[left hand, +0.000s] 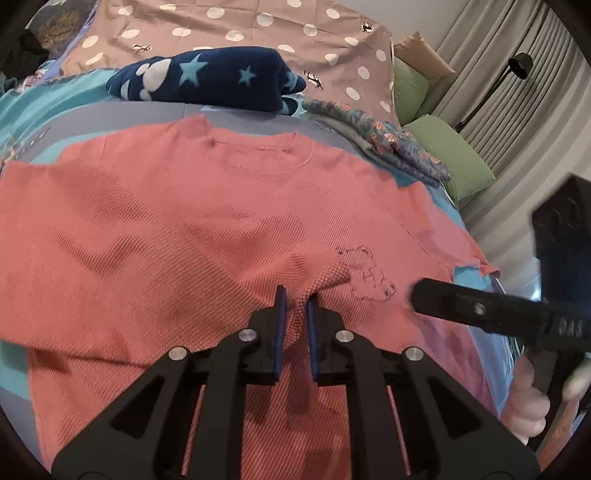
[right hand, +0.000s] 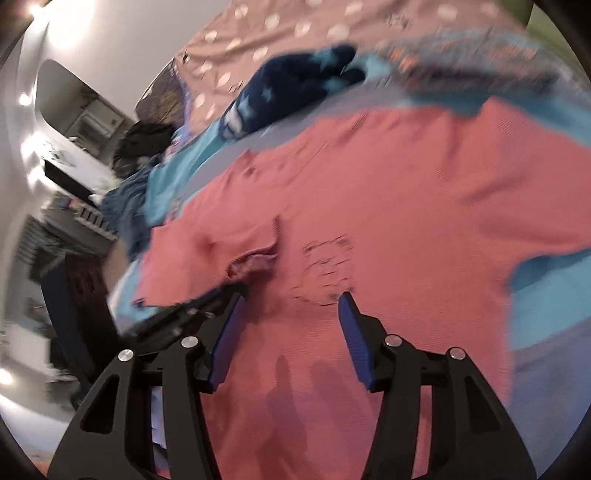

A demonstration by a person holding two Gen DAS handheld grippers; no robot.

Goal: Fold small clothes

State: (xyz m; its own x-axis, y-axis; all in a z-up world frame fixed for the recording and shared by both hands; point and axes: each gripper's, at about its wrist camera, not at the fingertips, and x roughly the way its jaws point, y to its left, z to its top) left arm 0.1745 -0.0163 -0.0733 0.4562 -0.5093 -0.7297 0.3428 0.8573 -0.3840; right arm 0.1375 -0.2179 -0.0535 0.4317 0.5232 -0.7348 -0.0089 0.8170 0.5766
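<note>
Two grippers were over one garment. Nearest me, my left gripper [left hand: 295, 295] had its blue pads pinched almost together on a raised fold of the pink shirt [left hand: 166, 229], so I had cloth in hand there — a ridge bunched up between the pads, just beside the dark embroidered motif [left hand: 365, 273]. My right gripper [right hand: 291, 299] stood about half open above the same shirt with nothing between its pads; they hung clear of the fabric on either side of a flat stretch, close to that motif (the right view was smeared, so I could not say whether the tips brushed the cloth).

The shirt itself lay spread across the bedcover [left hand: 22, 110], mostly flat, with one edge curled up near my left gripper as seen from the right wrist. I judged the fold barely begun: the body was still open and wide, and no side or hem had yet been laid over. Everything remained — bringing the sides in, then doubling it.

Beyond the shirt sat a navy star-patterned bundle [left hand: 207, 77] and a floral piece [left hand: 388, 144] lying folded beside it, which I took for finished work. Farther off were the polka-dot cover [left hand: 258, 26], green cushions [left hand: 454, 155] and the curtain [left hand: 517, 74].
</note>
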